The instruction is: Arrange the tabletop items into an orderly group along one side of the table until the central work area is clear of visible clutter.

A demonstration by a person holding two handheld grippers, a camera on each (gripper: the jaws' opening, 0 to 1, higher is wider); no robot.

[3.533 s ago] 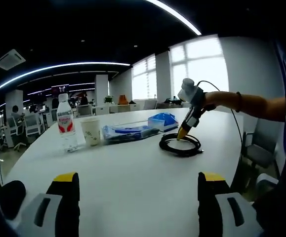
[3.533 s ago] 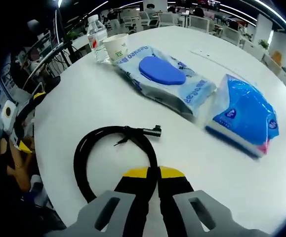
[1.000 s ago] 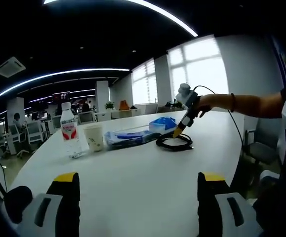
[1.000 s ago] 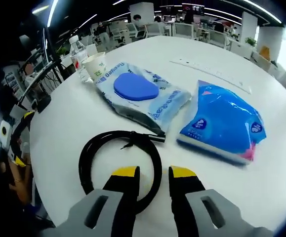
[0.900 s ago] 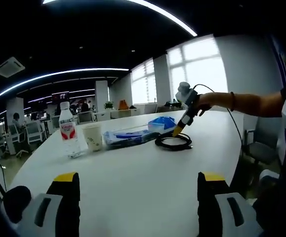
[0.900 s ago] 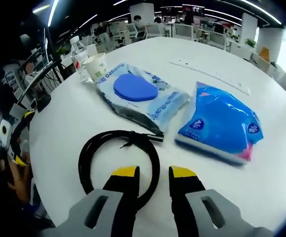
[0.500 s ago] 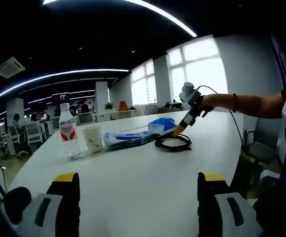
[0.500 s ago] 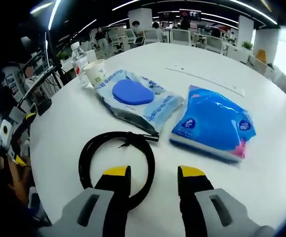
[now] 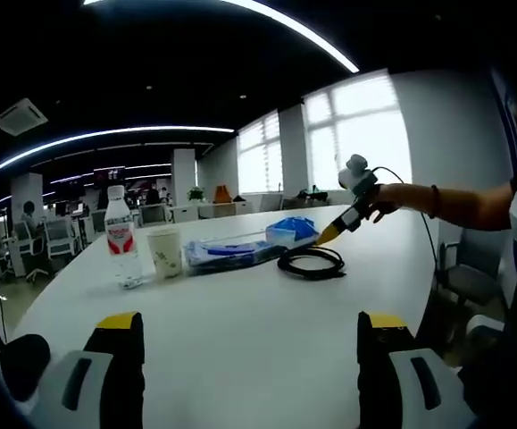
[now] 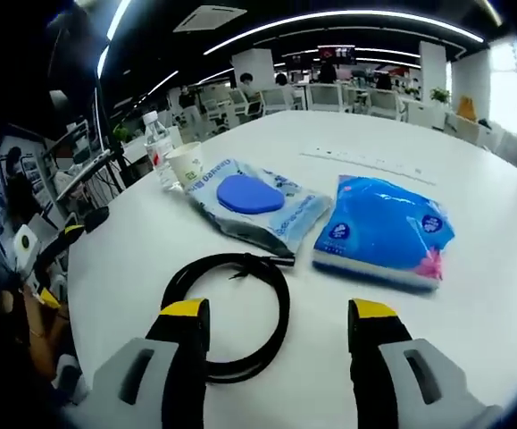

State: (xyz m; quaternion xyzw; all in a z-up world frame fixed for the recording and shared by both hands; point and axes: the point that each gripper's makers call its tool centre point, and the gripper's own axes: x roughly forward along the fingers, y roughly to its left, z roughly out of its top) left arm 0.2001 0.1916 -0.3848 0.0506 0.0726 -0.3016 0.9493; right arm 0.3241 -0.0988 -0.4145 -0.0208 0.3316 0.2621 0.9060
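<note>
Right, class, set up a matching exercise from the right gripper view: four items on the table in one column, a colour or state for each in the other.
1 cable
2 water bottle
3 wet wipes pack
4 paper cup

A red label, upright
B black, coiled in a loop
C lying flat, blue oval lid
D white, upright

Pairs: 1-B, 2-A, 3-C, 4-D

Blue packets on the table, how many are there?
2. The wet wipes pack with the blue lid lies beside the paper cup; the tissue pack lies on its other side, past the coiled black cable.

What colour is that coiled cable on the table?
Black; the coiled cable shows best in the right gripper view.
</note>
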